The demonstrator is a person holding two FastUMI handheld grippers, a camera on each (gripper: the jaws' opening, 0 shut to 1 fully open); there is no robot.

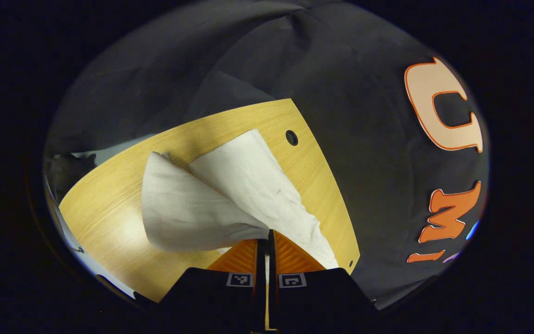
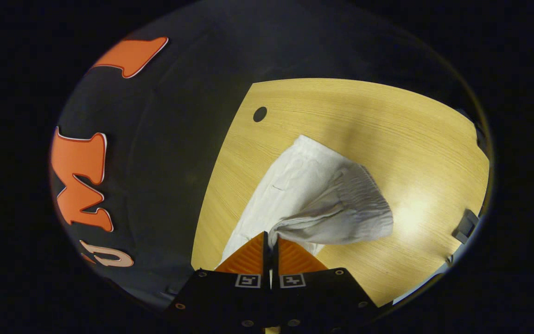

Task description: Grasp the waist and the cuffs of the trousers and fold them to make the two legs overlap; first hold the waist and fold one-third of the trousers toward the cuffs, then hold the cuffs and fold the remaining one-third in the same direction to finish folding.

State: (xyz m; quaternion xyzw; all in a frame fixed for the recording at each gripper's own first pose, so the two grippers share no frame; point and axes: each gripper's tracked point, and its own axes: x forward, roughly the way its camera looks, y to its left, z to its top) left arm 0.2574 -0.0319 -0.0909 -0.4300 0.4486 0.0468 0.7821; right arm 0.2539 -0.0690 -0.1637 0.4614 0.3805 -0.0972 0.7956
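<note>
White trousers (image 1: 230, 195) lie on a light wooden table (image 1: 104, 208), partly lifted off it. In the left gripper view my left gripper (image 1: 267, 234) is shut on a smooth edge of the cloth, which hangs from the fingertips in a curled fold. In the right gripper view the trousers (image 2: 313, 190) rise from the table to my right gripper (image 2: 270, 236), which is shut on the gathered, elastic waist end. From each gripper the fabric drapes down toward the far side of the table. I cannot tell which leg lies over which.
The table has a round cable hole (image 1: 291, 138) near its far edge, also the hole (image 2: 259, 114) in the right gripper view. The booth's black cloth wall stands close behind the table. A small dark object (image 2: 465, 226) sits at the table's right edge.
</note>
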